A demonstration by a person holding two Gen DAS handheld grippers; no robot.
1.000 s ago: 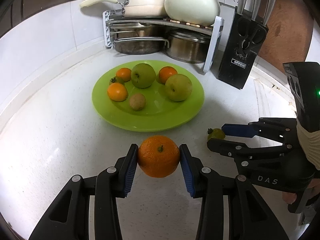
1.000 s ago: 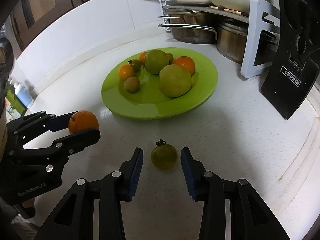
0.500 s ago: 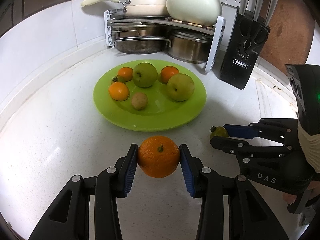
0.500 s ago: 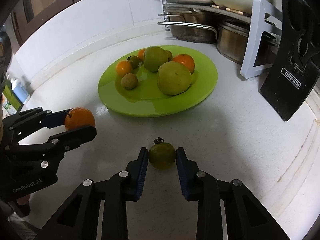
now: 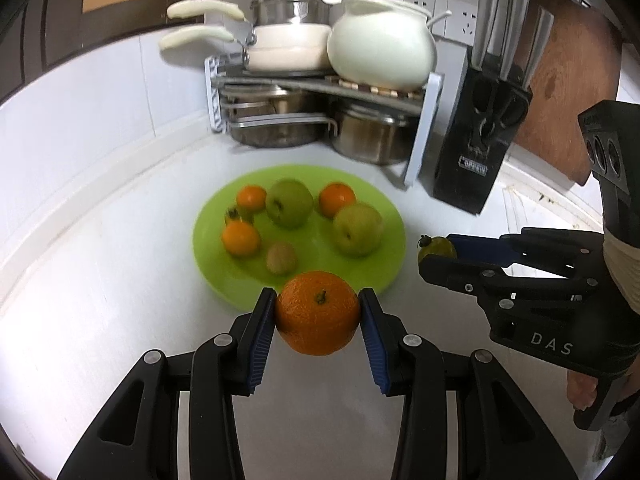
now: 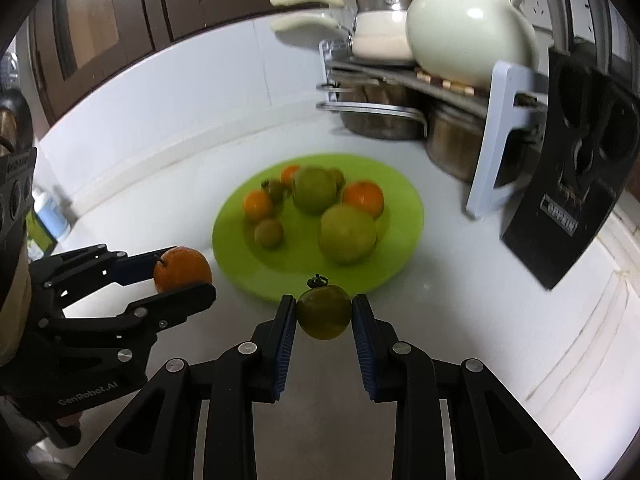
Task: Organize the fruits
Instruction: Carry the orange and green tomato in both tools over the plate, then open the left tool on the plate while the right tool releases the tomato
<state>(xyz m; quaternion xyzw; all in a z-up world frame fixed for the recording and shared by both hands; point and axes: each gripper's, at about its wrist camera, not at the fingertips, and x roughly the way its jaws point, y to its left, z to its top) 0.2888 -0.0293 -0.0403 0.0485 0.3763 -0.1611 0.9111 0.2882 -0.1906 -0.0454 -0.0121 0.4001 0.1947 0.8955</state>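
Observation:
My left gripper [image 5: 317, 314] is shut on a large orange [image 5: 317, 313], held above the white counter just in front of the green plate [image 5: 384, 276]. My right gripper [image 6: 323, 312] is shut on a small green persimmon [image 6: 323, 312] with a dark stem cap, lifted off the counter near the plate's [image 6: 404, 256] front edge. Each gripper appears in the other's view: the right gripper [image 5: 438, 254] with the persimmon [image 5: 436, 249] at the right, the left gripper [image 6: 182, 276] with the orange [image 6: 182, 269] at the left. The plate holds several oranges, green apples and a small brown fruit.
A pot rack [image 5: 320, 92] with steel pots, a white pan and a white ceramic pot [image 5: 380, 40] stands behind the plate. A black knife block [image 5: 480, 136] stands at the right. A wooden board [image 5: 560, 92] leans on the wall. White counter [image 5: 100, 300] surrounds the plate.
My right gripper has shut on the green persimmon and lifted it off the counter. Both grippers have risen with their fruit, and the plate now looks farther below.

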